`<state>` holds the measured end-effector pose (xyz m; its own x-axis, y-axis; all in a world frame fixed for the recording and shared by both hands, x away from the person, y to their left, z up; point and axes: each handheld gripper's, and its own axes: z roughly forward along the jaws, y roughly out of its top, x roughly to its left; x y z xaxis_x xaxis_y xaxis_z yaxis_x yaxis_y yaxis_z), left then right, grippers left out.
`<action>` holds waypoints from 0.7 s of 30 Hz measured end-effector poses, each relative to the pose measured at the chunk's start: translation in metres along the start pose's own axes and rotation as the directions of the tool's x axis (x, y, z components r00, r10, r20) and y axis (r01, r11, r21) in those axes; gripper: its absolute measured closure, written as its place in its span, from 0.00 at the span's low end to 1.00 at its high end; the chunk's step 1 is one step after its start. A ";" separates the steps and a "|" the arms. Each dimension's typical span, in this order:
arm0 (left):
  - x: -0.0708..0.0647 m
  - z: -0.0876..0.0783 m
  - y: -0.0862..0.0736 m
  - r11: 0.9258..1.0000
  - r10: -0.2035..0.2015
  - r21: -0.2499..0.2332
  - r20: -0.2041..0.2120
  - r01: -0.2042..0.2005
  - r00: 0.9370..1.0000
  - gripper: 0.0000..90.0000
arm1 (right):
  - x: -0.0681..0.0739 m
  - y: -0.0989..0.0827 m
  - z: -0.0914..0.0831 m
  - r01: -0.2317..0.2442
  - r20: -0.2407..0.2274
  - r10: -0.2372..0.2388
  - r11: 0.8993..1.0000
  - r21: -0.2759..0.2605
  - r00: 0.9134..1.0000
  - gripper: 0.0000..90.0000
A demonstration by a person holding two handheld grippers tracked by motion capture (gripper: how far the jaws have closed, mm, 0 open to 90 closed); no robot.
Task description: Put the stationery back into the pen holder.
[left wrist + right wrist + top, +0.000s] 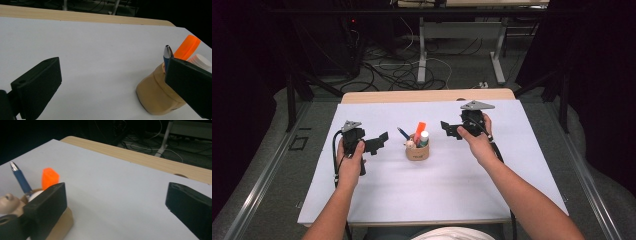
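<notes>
Near the table's front edge lay bare white sheet (432,195). Farther in, the left gripper (379,141) and right gripper (449,129) stood on opposite sides of the tan cup (417,151), each clear of it, jaws spread wide and holding nothing. The cup held a blue pen (403,133), an orange marker (419,129) and a white-capped tube (424,136). Beyond ran the wooden table edge (427,95), then cables (397,70) across the floor.

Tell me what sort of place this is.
Probably a lab or workshop recording station: a table under a white sheet, loose cables on the floor behind, dark curtains at the sides, and a tan pen holder set mid-table.
</notes>
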<state>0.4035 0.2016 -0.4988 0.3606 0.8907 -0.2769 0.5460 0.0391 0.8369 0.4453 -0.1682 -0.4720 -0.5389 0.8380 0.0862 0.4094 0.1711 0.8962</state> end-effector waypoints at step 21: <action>0.003 0.001 -0.002 1.000 -0.017 0.008 -0.011 0.017 1.000 0.01 | -0.058 -0.047 -0.035 -0.125 0.136 0.126 0.992 -0.020 0.983 0.00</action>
<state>0.4044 0.2038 -0.5014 0.3428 0.8947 -0.2862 0.5580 0.0511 0.8283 0.4316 -0.2429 -0.5039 -0.3773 0.9157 0.1386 0.4584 0.0547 0.8871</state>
